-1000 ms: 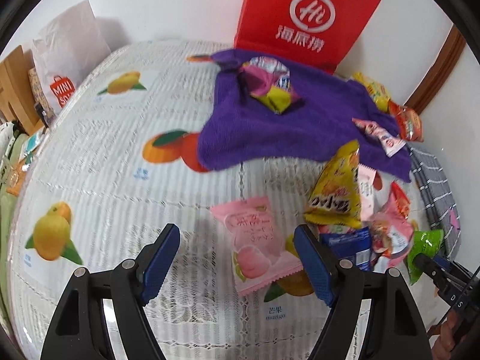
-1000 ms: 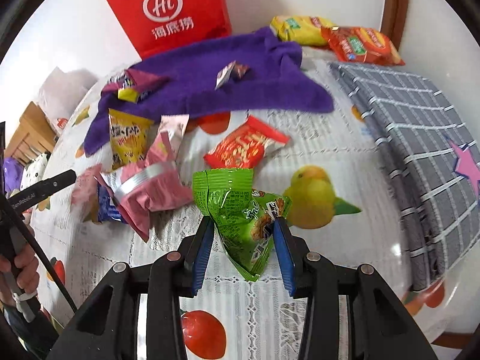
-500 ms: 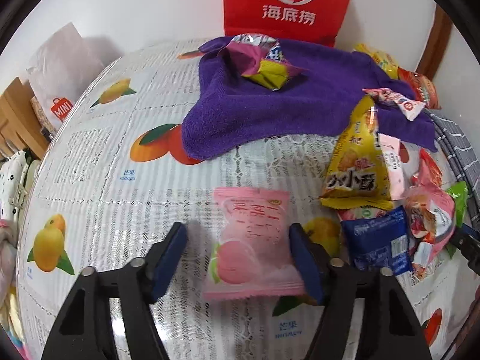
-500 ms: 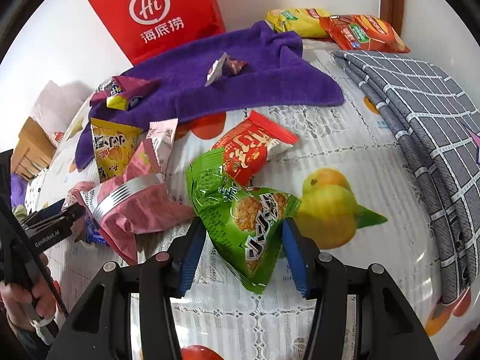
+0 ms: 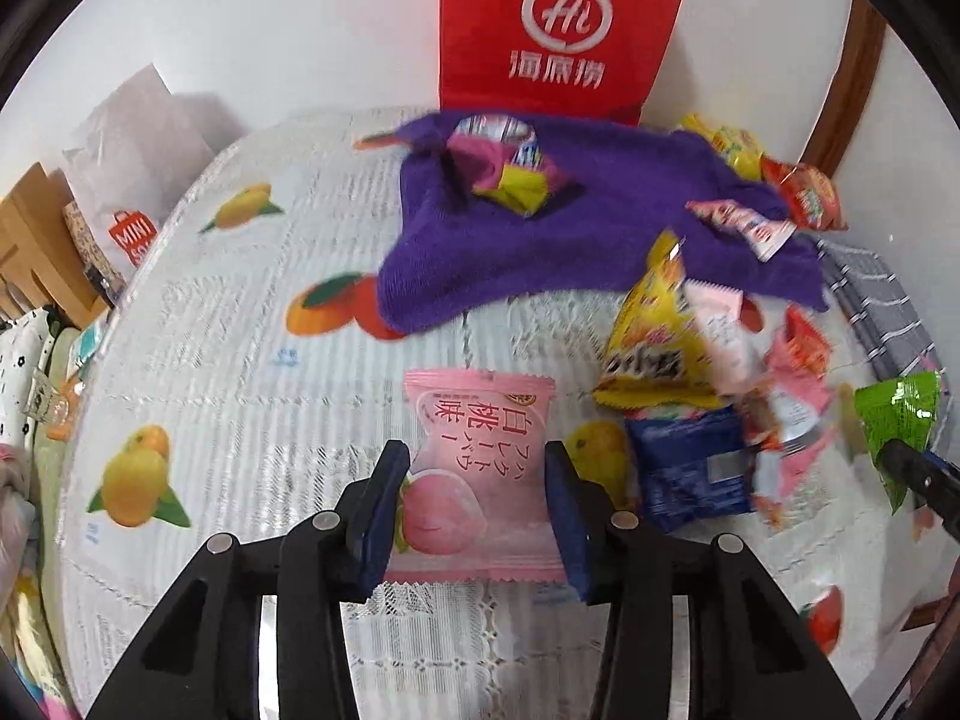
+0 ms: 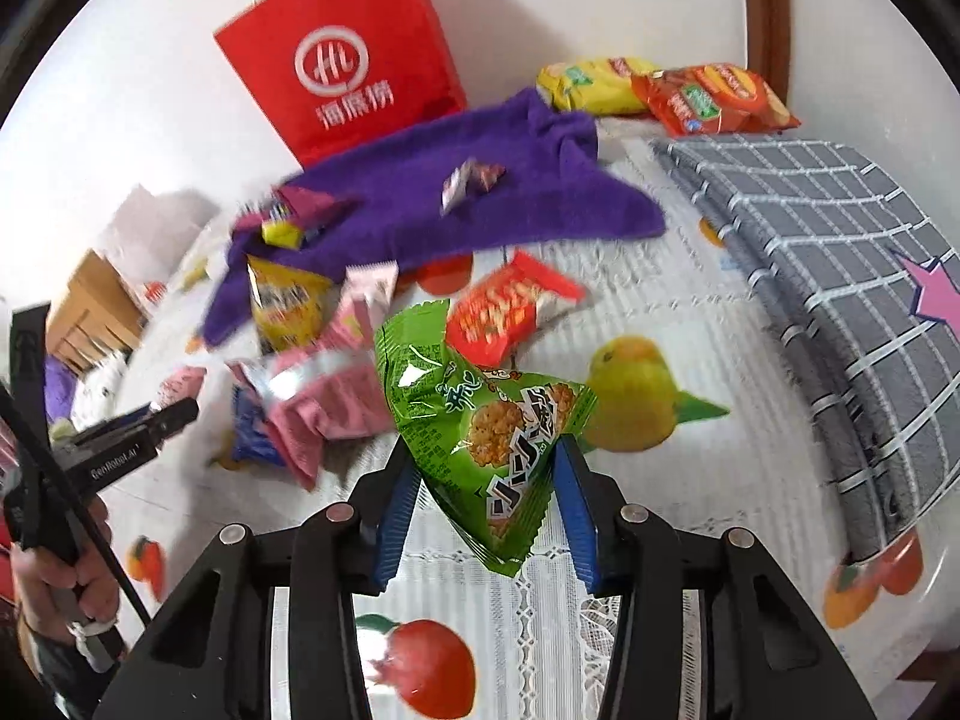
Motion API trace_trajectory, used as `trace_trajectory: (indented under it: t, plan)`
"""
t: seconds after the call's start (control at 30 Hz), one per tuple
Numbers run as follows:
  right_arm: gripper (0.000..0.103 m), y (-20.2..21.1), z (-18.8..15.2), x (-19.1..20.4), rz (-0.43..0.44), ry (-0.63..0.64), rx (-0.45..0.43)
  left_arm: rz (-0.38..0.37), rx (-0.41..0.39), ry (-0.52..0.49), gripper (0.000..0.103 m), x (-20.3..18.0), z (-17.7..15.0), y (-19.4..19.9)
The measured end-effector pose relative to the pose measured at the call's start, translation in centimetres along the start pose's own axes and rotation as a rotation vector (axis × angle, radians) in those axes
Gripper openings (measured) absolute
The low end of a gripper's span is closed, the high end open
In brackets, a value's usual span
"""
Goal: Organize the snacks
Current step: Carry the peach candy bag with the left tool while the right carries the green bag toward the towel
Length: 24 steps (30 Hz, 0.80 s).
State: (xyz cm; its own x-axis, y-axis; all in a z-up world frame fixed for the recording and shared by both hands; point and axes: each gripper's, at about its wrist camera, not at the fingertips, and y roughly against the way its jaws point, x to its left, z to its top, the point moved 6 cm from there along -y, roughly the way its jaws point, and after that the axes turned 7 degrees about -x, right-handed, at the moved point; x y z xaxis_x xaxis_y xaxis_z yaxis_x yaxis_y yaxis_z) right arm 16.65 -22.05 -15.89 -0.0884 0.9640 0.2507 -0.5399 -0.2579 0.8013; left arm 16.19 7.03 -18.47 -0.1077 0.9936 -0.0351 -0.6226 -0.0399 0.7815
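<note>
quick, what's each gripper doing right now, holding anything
Left gripper: jaws closing, pads already pressing the sides of the pink peach snack packet.
Right gripper: jaws closing, gripping the green snack bag.

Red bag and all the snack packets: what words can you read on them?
Red bag: "Hi" in a ring, then "海底捞".
White bag: "MINI", the rest cut off.
Pink packet: "白桃味".
Other tongs' handle: "GenRobot.AI".
Tablecloth labels, green packet, yellow packet: too blurred to read.
</note>
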Motion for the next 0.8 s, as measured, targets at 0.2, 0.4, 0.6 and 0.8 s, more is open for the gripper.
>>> trace_trajectory:
  t: [0.2, 0.4, 0.6, 0.8]
  plan:
    - [0.044, 2.9, 4.7, 1.7, 0.017, 0.025, -0.088, -0.022, -0.07, 0.002, 0.043, -1.0, 3.5, 2.9]
    - [0.044, 3.7, 8.4, 2.9, 0.066, 0.011, -0.115, -0.055, -0.121, 0.002, 0.043, -1.9, 7.3, 4.2]
    - [0.044, 2.4, 11.5, 3.6, 0.097, -0.01, -0.108, -0.083, -0.156, 0.008, 0.043, -2.5, 11.0, 4.0]
    - [0.044, 0.9, 14.8, 4.5, 0.086, 0.014, -0.129, -0.081, -0.177, -0.01, 0.043, -3.3, 14.4, 2.5]
